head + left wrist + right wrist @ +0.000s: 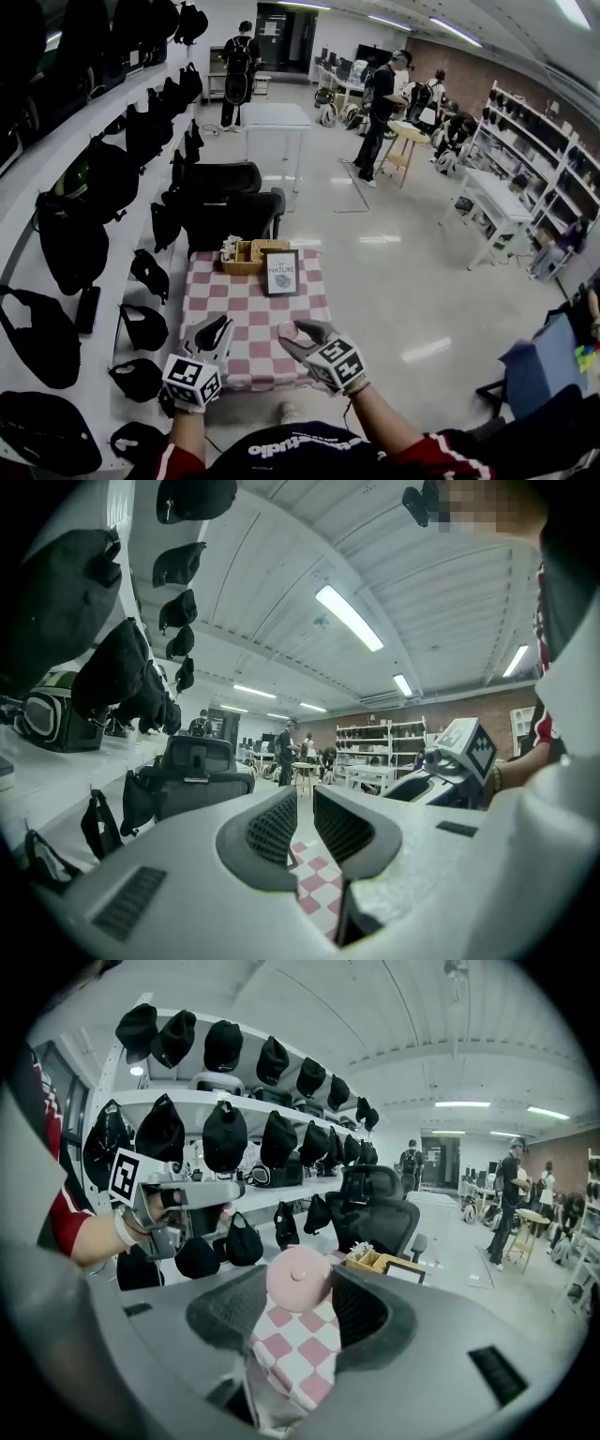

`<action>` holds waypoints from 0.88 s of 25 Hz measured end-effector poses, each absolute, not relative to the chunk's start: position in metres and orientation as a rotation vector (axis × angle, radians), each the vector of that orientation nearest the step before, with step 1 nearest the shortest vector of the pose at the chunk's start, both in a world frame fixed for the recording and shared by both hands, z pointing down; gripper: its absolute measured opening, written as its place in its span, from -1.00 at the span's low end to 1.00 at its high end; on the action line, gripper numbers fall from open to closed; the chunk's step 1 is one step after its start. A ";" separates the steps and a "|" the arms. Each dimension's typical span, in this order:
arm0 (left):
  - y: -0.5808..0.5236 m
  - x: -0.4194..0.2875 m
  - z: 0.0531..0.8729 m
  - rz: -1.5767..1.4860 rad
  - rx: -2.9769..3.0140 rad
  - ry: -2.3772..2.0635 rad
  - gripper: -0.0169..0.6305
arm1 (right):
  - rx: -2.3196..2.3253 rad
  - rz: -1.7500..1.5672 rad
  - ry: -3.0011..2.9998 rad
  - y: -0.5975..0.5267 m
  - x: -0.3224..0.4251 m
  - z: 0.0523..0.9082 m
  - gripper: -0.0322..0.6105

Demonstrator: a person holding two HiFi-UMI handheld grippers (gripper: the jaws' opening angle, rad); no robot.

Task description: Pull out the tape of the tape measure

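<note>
Pink tape measure (pixel 298 1279) pinched between right gripper (pixel 302 330) jaws, above checked cloth (pixel 251 309). Left gripper (pixel 306 817) jaws slightly apart, empty. Tape not yet drawn. Next, probably: left nips tape tab, pulls away

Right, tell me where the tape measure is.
Centre of the right gripper view: the pink tape measure sits gripped between the right gripper's jaws, above the checked tablecloth.

Wicker basket (pixel 246 264) contents too small, indistinct
</note>
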State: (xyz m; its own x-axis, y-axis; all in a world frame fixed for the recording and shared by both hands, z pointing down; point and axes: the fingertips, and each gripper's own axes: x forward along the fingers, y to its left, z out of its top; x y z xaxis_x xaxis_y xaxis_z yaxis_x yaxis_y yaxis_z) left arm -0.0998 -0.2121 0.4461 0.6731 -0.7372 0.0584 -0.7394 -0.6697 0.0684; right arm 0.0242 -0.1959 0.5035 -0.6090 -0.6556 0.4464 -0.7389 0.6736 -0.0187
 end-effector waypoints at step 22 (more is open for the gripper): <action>-0.153 -0.131 0.430 0.039 2.940 -1.213 -0.73 | 1.088 0.212 -2.558 -0.141 -0.030 0.451 -0.21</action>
